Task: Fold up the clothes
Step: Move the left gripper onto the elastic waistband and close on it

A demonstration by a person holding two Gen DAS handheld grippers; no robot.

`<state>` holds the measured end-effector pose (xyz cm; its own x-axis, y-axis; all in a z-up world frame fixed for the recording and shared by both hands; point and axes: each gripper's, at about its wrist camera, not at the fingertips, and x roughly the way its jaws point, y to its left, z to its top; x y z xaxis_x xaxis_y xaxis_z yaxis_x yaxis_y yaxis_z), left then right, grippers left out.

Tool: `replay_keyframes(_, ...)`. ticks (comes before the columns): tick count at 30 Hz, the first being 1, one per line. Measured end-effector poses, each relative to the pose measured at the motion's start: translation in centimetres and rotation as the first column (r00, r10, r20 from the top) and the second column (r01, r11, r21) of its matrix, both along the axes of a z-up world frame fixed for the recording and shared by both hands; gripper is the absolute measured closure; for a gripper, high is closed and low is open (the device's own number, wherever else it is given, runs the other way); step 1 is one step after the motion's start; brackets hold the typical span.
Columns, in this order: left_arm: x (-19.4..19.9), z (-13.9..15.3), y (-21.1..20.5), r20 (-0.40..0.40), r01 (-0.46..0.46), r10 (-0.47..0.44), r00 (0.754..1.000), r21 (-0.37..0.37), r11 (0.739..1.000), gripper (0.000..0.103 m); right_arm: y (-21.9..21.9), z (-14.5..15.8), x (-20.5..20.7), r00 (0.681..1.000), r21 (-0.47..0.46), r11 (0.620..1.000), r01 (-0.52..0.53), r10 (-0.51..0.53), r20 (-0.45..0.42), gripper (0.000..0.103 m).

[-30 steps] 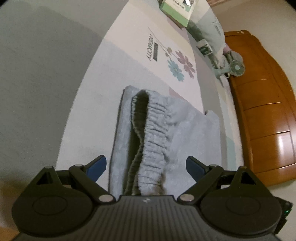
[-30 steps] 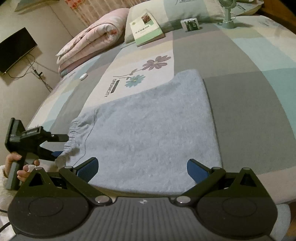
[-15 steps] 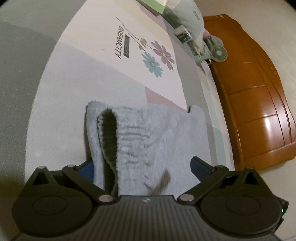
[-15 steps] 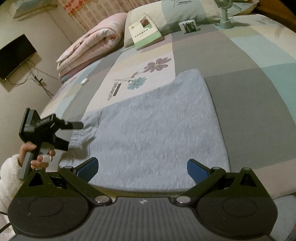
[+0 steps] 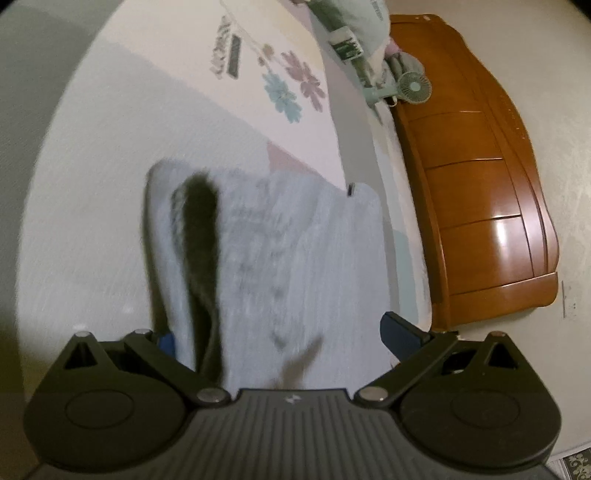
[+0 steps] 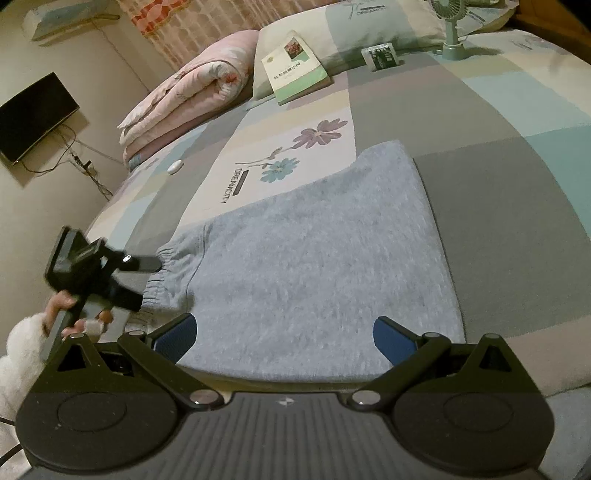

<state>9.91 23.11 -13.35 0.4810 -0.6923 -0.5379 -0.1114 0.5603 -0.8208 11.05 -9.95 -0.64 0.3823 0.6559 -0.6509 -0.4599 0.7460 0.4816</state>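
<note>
A light blue-grey fleece garment [image 6: 314,258] lies spread flat on the bed. Its elastic waistband [image 6: 166,273] points to the left. In the left wrist view the garment [image 5: 295,240] is motion-blurred, and the dark waist opening [image 5: 199,240] gapes toward the camera. My left gripper [image 5: 282,336] is open with the waistband end between its wide-spread fingers. A hand holds that left gripper [image 6: 147,284] at the waistband in the right wrist view. My right gripper [image 6: 284,336] is open over the garment's near edge and holds nothing.
A green book [image 6: 295,66], a small box [image 6: 384,57], a mint desk fan [image 6: 452,29] and a folded pink quilt [image 6: 192,99] sit at the bed's far end. A small white object [image 6: 174,167] lies on the sheet. A wooden bed board [image 5: 480,184] borders one side.
My left gripper has lifted and tipped over the waistband end, still open, and its view is now blurred. The right gripper has drawn back slightly.
</note>
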Motion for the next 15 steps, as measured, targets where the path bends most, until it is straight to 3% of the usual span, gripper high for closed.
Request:
replay_keyframes(10,-2.0,-0.1,-0.7,0.008,0.032,-0.032,0.999,-0.012,0.999,0.003,0.0,-0.8,0.4,0.999,0.021,1.000,-0.015,0.016,-0.029,0.000)
replay_keyframes(12,-1.7,-0.2,-0.5,0.012,0.024,-0.023,1.000,-0.006,1.000,0.012,0.0,-1.1,0.9,0.999,0.017,1.000,-0.014,0.014,-0.041,0.000)
replay_keyframes(15,-1.3,-0.2,-0.2,0.017,0.011,-0.011,1.000,0.002,1.000,0.016,-0.2,-1.2,1.7,0.999,0.019,1.000,-0.002,0.003,-0.041,0.000)
